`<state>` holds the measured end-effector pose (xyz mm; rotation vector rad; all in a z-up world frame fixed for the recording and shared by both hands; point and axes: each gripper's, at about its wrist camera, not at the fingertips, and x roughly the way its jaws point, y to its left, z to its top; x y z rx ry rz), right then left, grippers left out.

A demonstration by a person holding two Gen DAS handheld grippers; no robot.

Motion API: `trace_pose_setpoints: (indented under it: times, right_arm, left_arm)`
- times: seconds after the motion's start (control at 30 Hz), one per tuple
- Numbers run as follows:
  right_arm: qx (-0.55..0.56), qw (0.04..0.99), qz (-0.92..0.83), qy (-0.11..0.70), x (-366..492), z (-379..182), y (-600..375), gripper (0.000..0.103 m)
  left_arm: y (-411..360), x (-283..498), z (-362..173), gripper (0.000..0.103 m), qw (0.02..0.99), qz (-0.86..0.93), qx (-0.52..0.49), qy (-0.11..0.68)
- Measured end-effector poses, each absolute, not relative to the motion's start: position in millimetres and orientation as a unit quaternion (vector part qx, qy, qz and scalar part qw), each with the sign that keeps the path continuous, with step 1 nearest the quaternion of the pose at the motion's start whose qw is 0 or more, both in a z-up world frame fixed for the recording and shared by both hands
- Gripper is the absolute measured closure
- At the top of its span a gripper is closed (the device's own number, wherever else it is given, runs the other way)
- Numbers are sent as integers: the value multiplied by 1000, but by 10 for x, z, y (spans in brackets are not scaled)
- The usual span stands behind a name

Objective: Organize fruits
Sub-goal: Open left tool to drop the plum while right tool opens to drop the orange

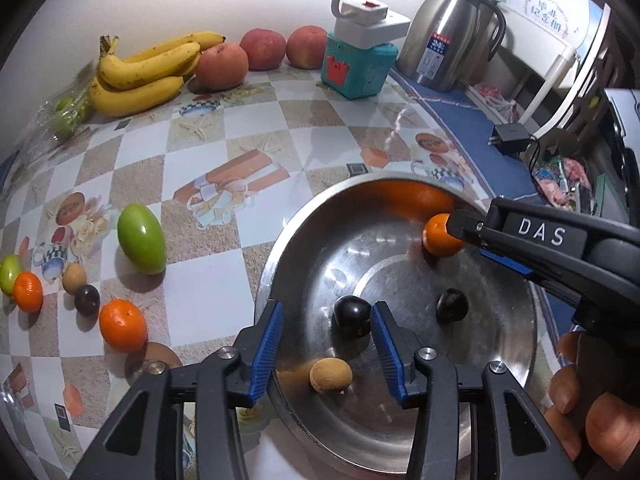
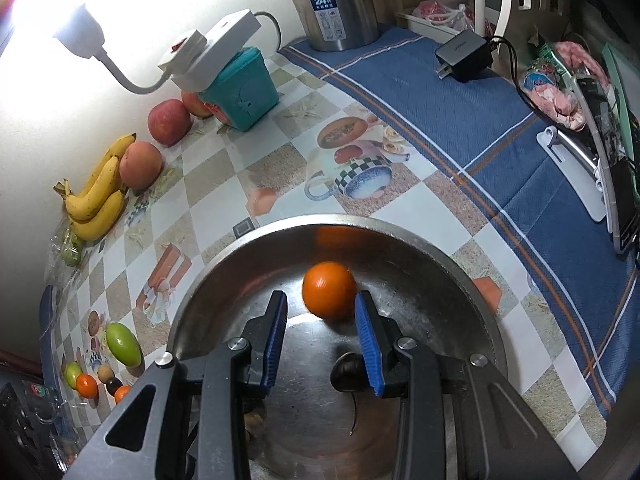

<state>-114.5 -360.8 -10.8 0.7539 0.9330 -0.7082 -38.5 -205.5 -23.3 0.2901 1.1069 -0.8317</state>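
A steel bowl [image 1: 304,236] [image 2: 208,272] holds a small orange [image 1: 440,236] [image 2: 329,294], two dark plums [image 1: 352,316] [image 1: 452,306] and a tan longan [image 1: 331,374]. My left gripper [image 1: 327,320] is open over the bowl's near side, with one plum between its fingertips but not gripped. My right gripper [image 2: 321,308] is open over the bowl, and the orange lies just off its fingertips, free of the pads. On the table to the left lie a green mango [image 1: 142,238], two oranges [image 1: 122,324] [image 1: 27,291], a plum [image 1: 87,299], a longan [image 1: 74,278] and a small green fruit [image 1: 9,274].
Bananas [image 1: 148,68], three apples [image 1: 222,66] and a bag of green fruit [image 1: 68,114] line the back wall. A teal box [image 1: 356,68] with a white power strip, a steel kettle [image 1: 448,36], a black charger [image 1: 510,138] and a blue cloth [image 2: 460,120] lie to the right.
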Motion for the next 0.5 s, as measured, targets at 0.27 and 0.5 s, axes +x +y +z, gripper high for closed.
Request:
trace_pose_setpoints:
  times: [0.27, 0.5]
  right_arm:
    - [341, 774, -324, 424, -1140, -34, -3587, 67]
    - [329, 778, -314, 433, -1078, -30, -3506, 67]
  left_arm:
    - [-1870, -187, -69, 51, 781, -354, 91, 507]
    - [-1525, 113, -1, 49, 807, -275, 53, 520]
